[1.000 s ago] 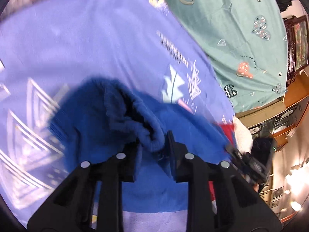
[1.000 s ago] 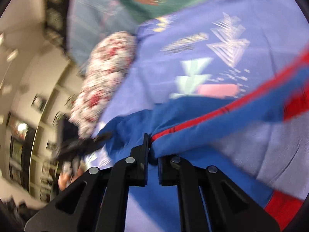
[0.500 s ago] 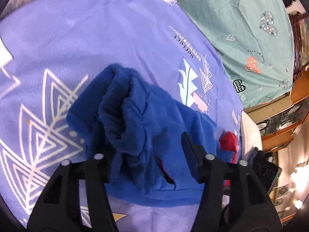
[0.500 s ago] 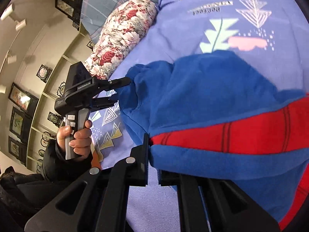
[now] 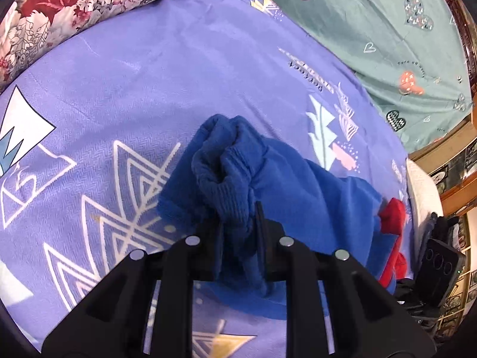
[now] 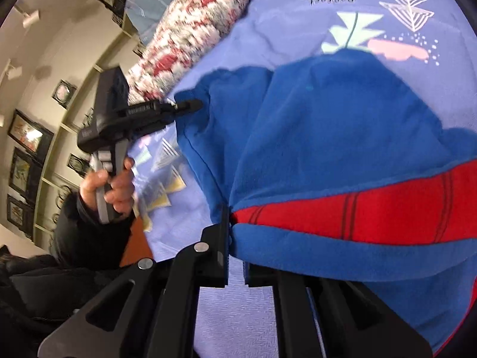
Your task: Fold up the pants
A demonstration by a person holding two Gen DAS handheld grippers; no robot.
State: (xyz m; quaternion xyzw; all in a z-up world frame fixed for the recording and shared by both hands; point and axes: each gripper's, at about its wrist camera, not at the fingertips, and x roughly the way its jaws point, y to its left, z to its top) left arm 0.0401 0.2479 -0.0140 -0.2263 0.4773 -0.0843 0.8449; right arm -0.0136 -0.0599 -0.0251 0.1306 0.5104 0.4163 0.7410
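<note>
A purple sheet covers the bed, floral pillow at its edge. Left gripper and right gripper each clamp the pants.

Before me: purple printed bedsheet; floral red-and-white pillow at its far edge; teal heart-patterned sheet beside; framed wall pictures.

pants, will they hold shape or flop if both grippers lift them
Likely floppy: the pants bunch in soft folds at the left gripper. The fleecy look suggests they are light and not slippery. Cloth past the right gripper would probably sag onto the sheet.
</note>
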